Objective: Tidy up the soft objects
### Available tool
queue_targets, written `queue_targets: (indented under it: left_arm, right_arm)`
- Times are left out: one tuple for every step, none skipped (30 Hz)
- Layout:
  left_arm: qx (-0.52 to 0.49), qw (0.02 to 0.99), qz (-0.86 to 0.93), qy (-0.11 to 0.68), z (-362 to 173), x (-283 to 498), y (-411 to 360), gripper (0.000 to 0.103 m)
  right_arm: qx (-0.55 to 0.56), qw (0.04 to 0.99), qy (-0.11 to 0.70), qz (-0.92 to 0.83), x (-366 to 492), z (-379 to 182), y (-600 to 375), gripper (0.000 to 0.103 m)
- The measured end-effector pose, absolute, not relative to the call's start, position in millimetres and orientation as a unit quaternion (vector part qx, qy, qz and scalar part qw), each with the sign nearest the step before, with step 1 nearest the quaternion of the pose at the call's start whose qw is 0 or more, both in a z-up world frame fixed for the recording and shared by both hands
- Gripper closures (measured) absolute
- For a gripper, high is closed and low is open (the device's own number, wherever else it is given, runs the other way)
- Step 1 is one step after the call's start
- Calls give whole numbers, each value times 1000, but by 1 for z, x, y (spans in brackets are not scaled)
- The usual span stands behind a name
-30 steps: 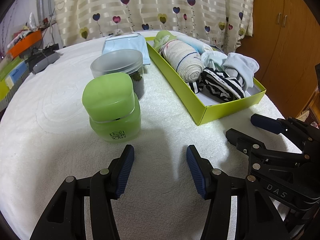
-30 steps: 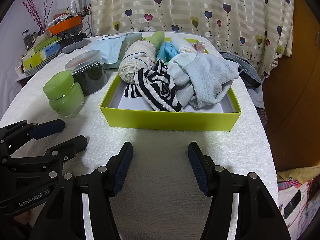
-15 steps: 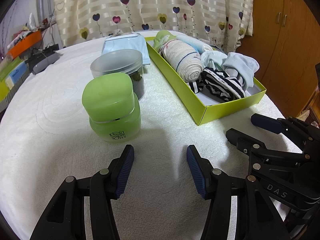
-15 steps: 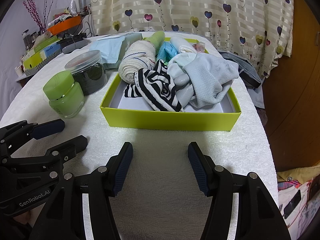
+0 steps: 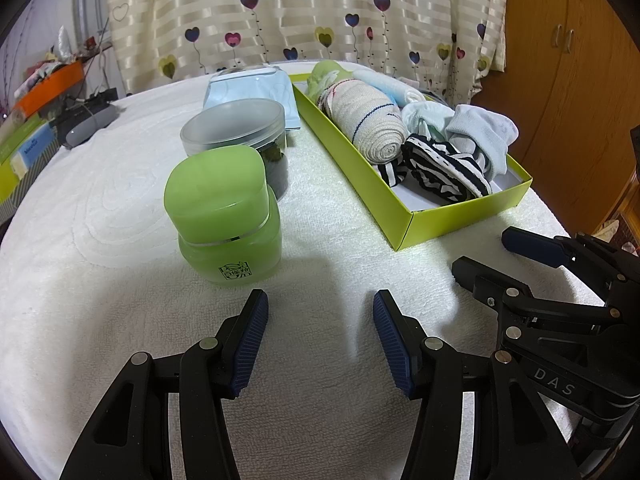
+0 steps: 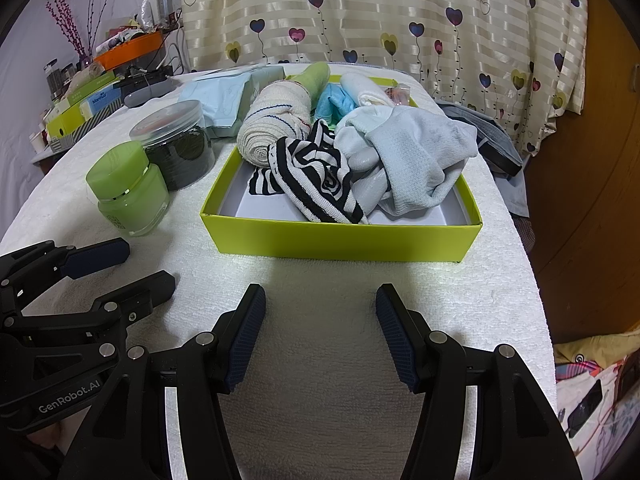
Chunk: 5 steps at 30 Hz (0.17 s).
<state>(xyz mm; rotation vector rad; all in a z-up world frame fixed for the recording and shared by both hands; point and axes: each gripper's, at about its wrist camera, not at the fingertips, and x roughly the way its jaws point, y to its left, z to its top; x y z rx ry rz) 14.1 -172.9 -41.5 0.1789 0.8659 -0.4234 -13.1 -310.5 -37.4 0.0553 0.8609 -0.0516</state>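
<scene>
Both tools sat idle over the white towelling tabletop (image 6: 320, 280). The right gripper (image 6: 320, 308) had its jaws spread with nothing between the blue pads, and it pointed straight at the near wall of the lime-green box (image 6: 340, 240). The left gripper (image 5: 320, 312) was likewise spread and empty, hovering to the left of that box and just short of the green jar (image 5: 224, 208). Neither touched any cloth.

Taking the box as the landmark: every soft thing in view already lay inside it. A rolled beige cloth with a thin blue stripe (image 6: 276, 128) lay along its left side; in front of that roll, toward the near wall, a black-and-white striped sock (image 6: 316, 180) lay loosely crumpled; on the right a pale blue sock (image 6: 416, 156) was heaped, partly over the striped one. At the far end sat a green rolled piece (image 6: 316, 74), a bright blue cloth (image 6: 334, 102) and a white-and-blue roll (image 6: 364, 88). Left of the box, outside it, stood the green jar and a clear-lidded dark jar (image 6: 176, 148), with a pale blue packet (image 6: 220, 96) behind them.

By my reading, gathering was done, since no soft item lay loose on the towelling. What seemed left was tidying: the striped and pale blue socks remained unrolled, unlike the neat rolls at the far end.
</scene>
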Motion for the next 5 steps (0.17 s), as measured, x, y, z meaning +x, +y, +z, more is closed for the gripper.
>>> queue_targets:
  left_arm:
    - [86, 882, -203, 416, -41, 14, -173, 49]
    - [86, 882, -203, 416, -41, 14, -173, 49]
    - [86, 882, -203, 416, -41, 14, -173, 49]
    - [87, 882, -203, 416, -41, 14, -173, 49]
    - [86, 882, -203, 416, -41, 14, -173, 49]
  right_arm:
    - [27, 908, 417, -25, -13, -37, -311, 45]
    - [27, 908, 417, -25, -13, -37, -310, 45]
    - [27, 908, 417, -25, -13, -37, -311, 45]
    - [27, 908, 417, -25, -13, -37, -310, 45]
    - [27, 908, 417, -25, -13, -37, -310, 45]
